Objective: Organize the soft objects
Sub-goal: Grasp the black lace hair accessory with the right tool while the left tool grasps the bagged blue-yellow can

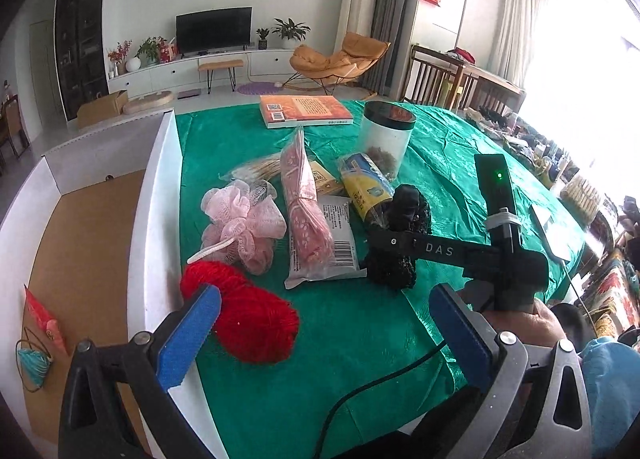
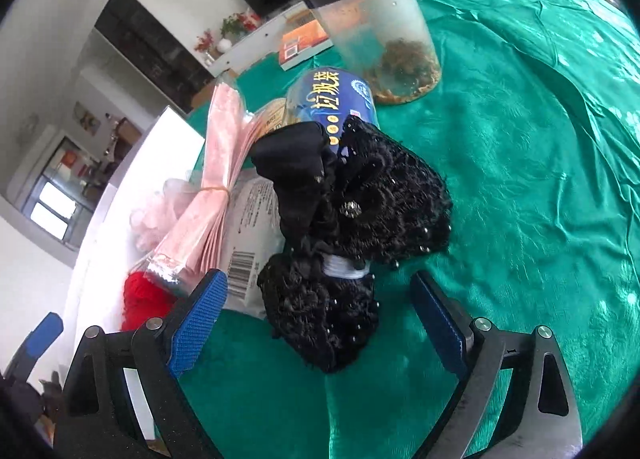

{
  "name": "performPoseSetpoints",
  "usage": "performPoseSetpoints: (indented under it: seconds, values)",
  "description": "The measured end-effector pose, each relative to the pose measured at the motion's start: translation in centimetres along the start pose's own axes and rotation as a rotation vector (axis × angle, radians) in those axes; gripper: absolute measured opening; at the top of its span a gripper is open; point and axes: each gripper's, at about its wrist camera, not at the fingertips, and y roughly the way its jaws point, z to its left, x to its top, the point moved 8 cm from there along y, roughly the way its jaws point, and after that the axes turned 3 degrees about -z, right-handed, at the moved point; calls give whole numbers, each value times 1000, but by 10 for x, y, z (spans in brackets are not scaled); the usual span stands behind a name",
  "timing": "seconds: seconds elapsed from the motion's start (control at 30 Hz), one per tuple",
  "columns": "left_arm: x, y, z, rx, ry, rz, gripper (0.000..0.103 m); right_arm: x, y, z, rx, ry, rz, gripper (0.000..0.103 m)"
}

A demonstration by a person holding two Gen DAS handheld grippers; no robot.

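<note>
Right gripper (image 2: 318, 311) — wide open, empty, low centre — closing on black lace bundle (image 2: 344, 219) risks snagging the packet (image 2: 244, 259) alongside.

White letters "DAS" on the black gripper arm (image 1: 436, 249); "垃圾袋" on the blue roll (image 2: 340, 99) — garbage bags.

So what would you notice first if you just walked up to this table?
Probably the bright red yarn ball, lying on the green tablecloth right by the white box wall, with the open left gripper just in front of it. Next, the frilly black lace bundle in the middle of the pile, with the open right gripper pointing at it. Behind it stands a clear jar with a black lid.
</note>
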Motion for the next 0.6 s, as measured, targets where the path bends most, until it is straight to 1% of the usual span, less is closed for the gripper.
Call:
performPoseSetpoints:
  seconds: [0.03, 0.07, 0.1, 0.13, 0.17, 0.2, 0.27, 0.3, 0.33, 0.4, 0.47, 0.5, 0.57, 0.6]
  values:
    - [-1, 0, -1, 6, 13, 7, 103, 3, 2, 1, 11, -5, 2, 66]
    - [0, 1, -1, 8, 18, 9, 103, 3, 2, -1, 23, 6, 19, 38]
    - [1, 3, -1, 6, 15, 12, 103, 0, -2, -4, 52, 35, 45, 38]
    - [3, 6, -2, -7, 6, 15, 103, -3, -10, -10, 75, 69, 40, 38]
    - [7, 11, -5, -28, -9, 20, 103, -4, -23, -17, 63, 80, 12, 38]
    - [11, 18, -9, -48, -27, 29, 103, -4, -37, -26, 32, 75, -19, 38]
    - [29, 39, -24, -98, -61, 55, 103, -3, -62, -43, -17, 86, -75, 38]
    - [39, 52, -33, -119, -61, 61, 103, 0, -72, -52, -33, 100, -96, 38]
    - [50, 68, -43, -122, -47, 72, 103, 2, -81, -62, -54, 111, -112, 38]
    - [71, 107, -60, -79, 3, 100, 103, 9, -90, -76, -94, 112, -137, 38]
    - [82, 148, -73, -12, 56, 139, 103, 15, -95, -90, -117, 118, -148, 38]
    - [85, 168, -77, 18, 68, 173, 103, 17, -96, -95, -122, 127, -152, 38]
    - [83, 201, -83, 49, 64, 240, 102, 21, -100, -104, -134, 131, -158, 39]
    - [83, 213, -82, 89, 70, 256, 102, 24, -104, -109, -141, 127, -160, 39]
